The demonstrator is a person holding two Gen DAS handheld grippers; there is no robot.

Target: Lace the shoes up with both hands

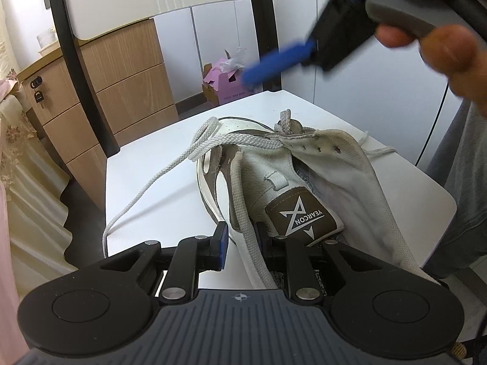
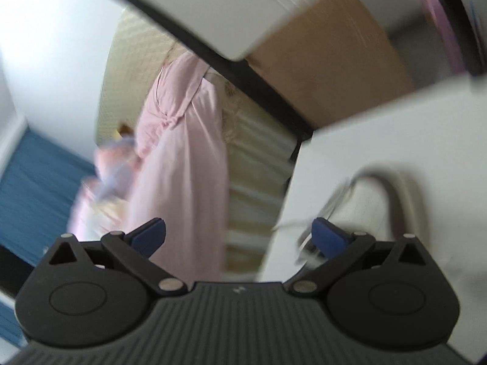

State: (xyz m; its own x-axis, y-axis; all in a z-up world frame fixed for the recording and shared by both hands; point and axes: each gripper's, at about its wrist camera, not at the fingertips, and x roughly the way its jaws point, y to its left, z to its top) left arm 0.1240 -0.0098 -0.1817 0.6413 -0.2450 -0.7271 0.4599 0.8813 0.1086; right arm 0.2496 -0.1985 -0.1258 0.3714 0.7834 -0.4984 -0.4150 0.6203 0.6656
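A white and tan shoe [image 1: 304, 164] lies on a small white table [image 1: 152, 188], its tongue with a brown label [image 1: 304, 216] turned toward me. A loose white lace [image 1: 170, 170] runs from the top eyelets and trails off to the left. My left gripper [image 1: 241, 243] is shut on the shoe's left side flap near the collar. My right gripper [image 2: 239, 235] hovers open above and beyond the shoe with nothing between its fingers; one blue finger [image 1: 274, 62] shows blurred in the left wrist view. In the right wrist view the shoe [image 2: 380, 200] is a blur at lower right.
A person's hand [image 1: 450, 48] holds the right gripper at upper right. A black-framed chair back [image 1: 158, 0] stands behind the table, with a wooden drawer cabinet [image 1: 127, 91] and a pink box [image 1: 222, 85] beyond. Pink cloth [image 2: 182, 152] hangs left of the table.
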